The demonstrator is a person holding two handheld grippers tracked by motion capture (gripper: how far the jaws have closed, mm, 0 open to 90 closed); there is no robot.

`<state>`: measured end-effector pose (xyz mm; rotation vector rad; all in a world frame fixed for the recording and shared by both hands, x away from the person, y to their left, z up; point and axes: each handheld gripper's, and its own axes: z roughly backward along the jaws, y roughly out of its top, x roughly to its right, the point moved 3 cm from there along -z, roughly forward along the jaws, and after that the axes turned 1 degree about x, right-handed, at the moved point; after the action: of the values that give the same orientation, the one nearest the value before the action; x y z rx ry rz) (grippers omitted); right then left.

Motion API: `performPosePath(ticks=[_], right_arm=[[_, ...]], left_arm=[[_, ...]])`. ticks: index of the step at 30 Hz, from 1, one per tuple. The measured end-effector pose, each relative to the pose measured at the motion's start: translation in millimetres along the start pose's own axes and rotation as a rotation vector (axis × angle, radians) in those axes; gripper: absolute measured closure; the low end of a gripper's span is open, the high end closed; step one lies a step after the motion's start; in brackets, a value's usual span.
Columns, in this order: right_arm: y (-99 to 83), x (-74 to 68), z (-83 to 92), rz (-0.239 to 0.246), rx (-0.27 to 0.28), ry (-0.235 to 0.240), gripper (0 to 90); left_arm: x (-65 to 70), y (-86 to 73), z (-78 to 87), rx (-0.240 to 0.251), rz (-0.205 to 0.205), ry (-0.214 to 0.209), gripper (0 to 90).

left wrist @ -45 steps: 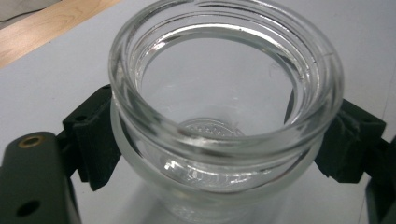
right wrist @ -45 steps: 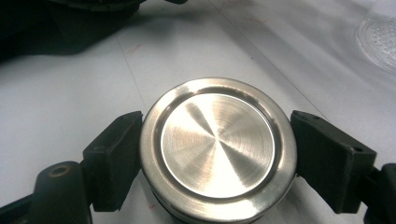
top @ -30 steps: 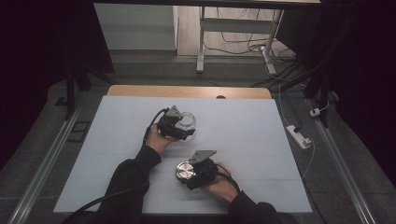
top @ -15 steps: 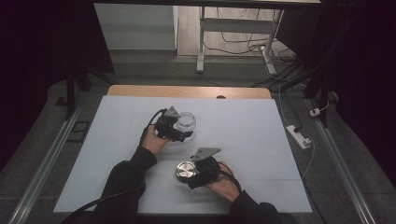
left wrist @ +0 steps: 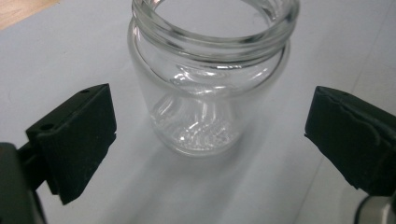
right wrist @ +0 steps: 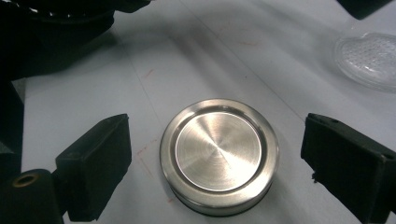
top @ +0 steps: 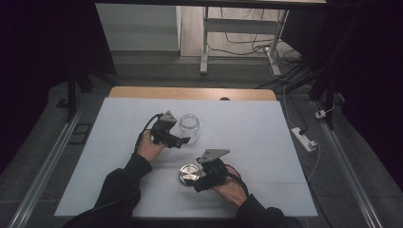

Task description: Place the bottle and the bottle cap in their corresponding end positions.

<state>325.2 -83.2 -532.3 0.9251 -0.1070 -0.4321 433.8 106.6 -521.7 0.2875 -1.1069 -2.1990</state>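
A clear, colourless glass jar [left wrist: 210, 79] is being shown, with a fine dotted texture visible on its base. A silver metal lid [right wrist: 219, 154] with a brushed, circular sheen and a dark lower edge is being seen on the pale grey-white surface [top: 247, 123], which is being marked by faint reddish scratches near the lid. Both the left tool [left wrist: 205, 140] and the right tool [right wrist: 219, 172] are being shown in matt black. Black sleeves [top: 123, 185] are being worn. A light wooden edge [top: 190, 92] is being shown at the far side.
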Motion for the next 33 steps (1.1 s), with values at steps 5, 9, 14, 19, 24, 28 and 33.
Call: performPosePath(ticks=[5,9,14,19,24,28,33], right_arm=[[0.7,1.8,6.6,-0.023,0.008,0.005,7.1],[0.9,2.7,11.6,-0.035,0.012,0.006,4.7],[1.4,4.2,18.5,-0.038,0.026,-0.011,2.9],[0.0,5.9,22.4,-0.033,0.023,-0.025,2.0],[-1.9,7.4,25.1,-0.03,0.016,-0.036,1.0],[-3.4,8.8,27.9,-0.025,0.015,-0.043,0.2],[-3.7,8.7,32.6,-0.022,0.019,-0.047,0.1]], left_arm=[[6.0,-3.5,9.3,0.0,-0.001,-0.029,1.4],[11.0,-6.0,16.8,0.008,0.001,-0.046,0.4],[18.5,-10.0,25.1,0.013,-0.002,-0.061,0.0],[27.6,-13.3,33.1,0.014,-0.022,-0.075,0.0],[37.5,-15.6,40.4,0.022,-0.033,-0.104,0.0],[45.4,-18.8,46.0,0.019,-0.039,-0.13,0.0],[54.3,-23.6,51.7,0.012,-0.042,-0.147,0.0]])
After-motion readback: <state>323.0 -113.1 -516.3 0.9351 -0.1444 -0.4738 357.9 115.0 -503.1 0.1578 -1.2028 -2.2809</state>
